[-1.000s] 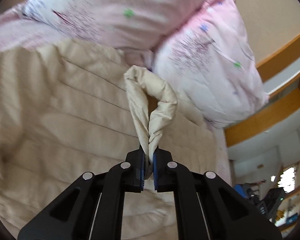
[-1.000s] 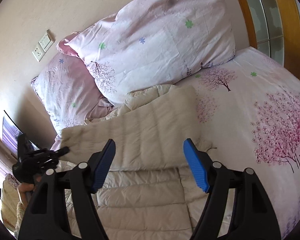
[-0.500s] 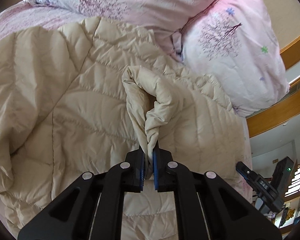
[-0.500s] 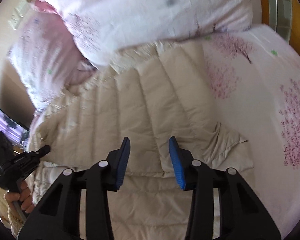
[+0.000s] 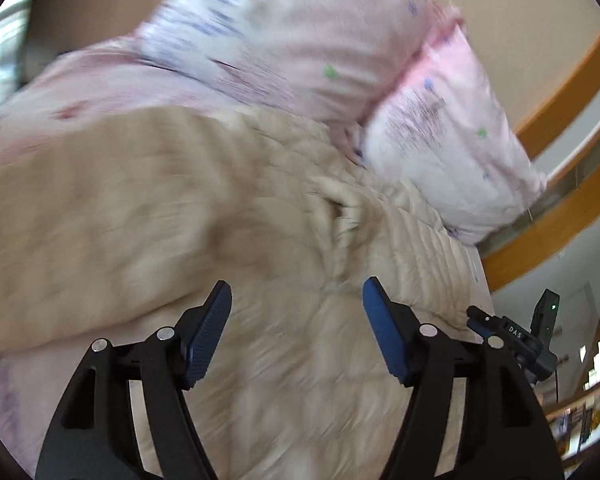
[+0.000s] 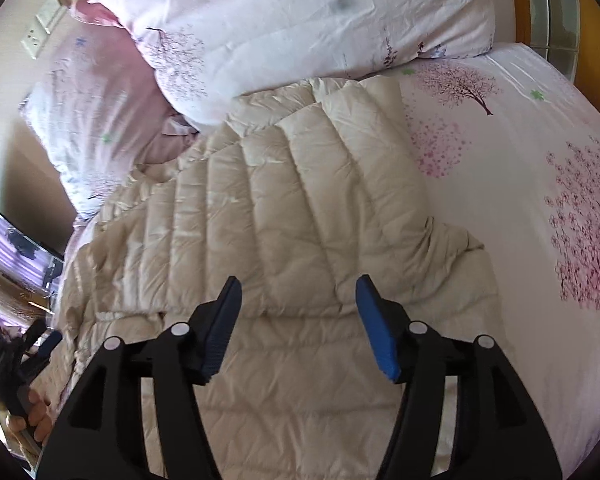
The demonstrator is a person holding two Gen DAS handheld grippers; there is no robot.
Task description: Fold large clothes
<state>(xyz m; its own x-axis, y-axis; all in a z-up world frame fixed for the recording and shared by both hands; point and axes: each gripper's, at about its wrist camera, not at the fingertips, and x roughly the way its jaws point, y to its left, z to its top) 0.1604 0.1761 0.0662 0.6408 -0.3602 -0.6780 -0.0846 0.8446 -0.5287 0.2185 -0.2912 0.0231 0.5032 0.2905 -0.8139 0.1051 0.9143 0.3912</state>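
Note:
A cream quilted down jacket (image 6: 300, 208) lies on the bed, with a folded-over part on top; it also shows, blurred, in the left wrist view (image 5: 180, 220). A bunched fold of the jacket (image 5: 342, 208) lies free ahead of my left gripper (image 5: 296, 320), which is open and empty above the jacket. My right gripper (image 6: 298, 312) is open and empty above the jacket's middle. The other gripper shows at the right edge of the left wrist view (image 5: 516, 340) and at the left edge of the right wrist view (image 6: 32, 356).
Two pink floral pillows (image 6: 292, 20) (image 6: 96, 120) lean at the head of the bed, touching the jacket's far edge. The floral bedsheet (image 6: 520, 168) lies to the right. A wooden frame (image 5: 552, 220) and a wall socket (image 6: 44, 28) stand behind.
My left gripper has opened and let go of the jacket fold, which now lies on the jacket. My right gripper has opened wider after narrowing. Both views have shifted.

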